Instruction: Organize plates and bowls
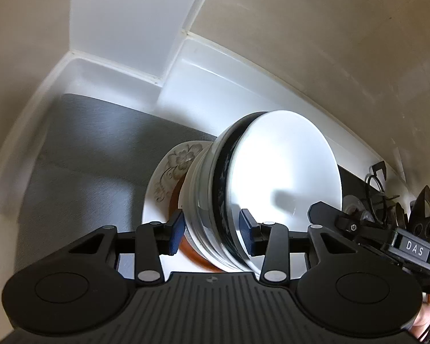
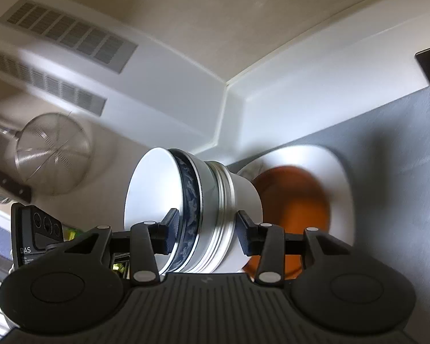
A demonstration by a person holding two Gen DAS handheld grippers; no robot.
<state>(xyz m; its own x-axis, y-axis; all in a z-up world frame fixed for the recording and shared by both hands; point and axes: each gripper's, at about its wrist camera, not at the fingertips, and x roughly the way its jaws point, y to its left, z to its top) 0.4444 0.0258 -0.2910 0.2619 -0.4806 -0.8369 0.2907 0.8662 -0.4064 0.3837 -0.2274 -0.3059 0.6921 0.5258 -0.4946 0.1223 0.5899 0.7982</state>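
Note:
A stack of nested bowls point(image 1: 272, 172) hangs tilted on its side: a white bowl innermost, a dark blue patterned one, then pale ribbed ones. My left gripper point(image 1: 212, 235) is shut on its near wall, one pad inside the white bowl and one against the outside. My right gripper point(image 2: 207, 232) is shut across the opposite wall of the same stack point(image 2: 215, 195). Just beyond the stack, a white floral plate point(image 1: 172, 166) with an orange dish point(image 2: 295, 195) on it lies on a grey mat point(image 1: 86, 157). One black finger point(image 1: 321, 209) of the right gripper shows at the white bowl's far rim.
White walls meet in a corner point(image 1: 157, 80) behind the mat. A wire-mesh strainer point(image 2: 51, 154) hangs at the left under two vent grilles point(image 2: 66, 31). Dark metal utensils point(image 1: 378, 177) stand at the right edge. The mat's left part is bare.

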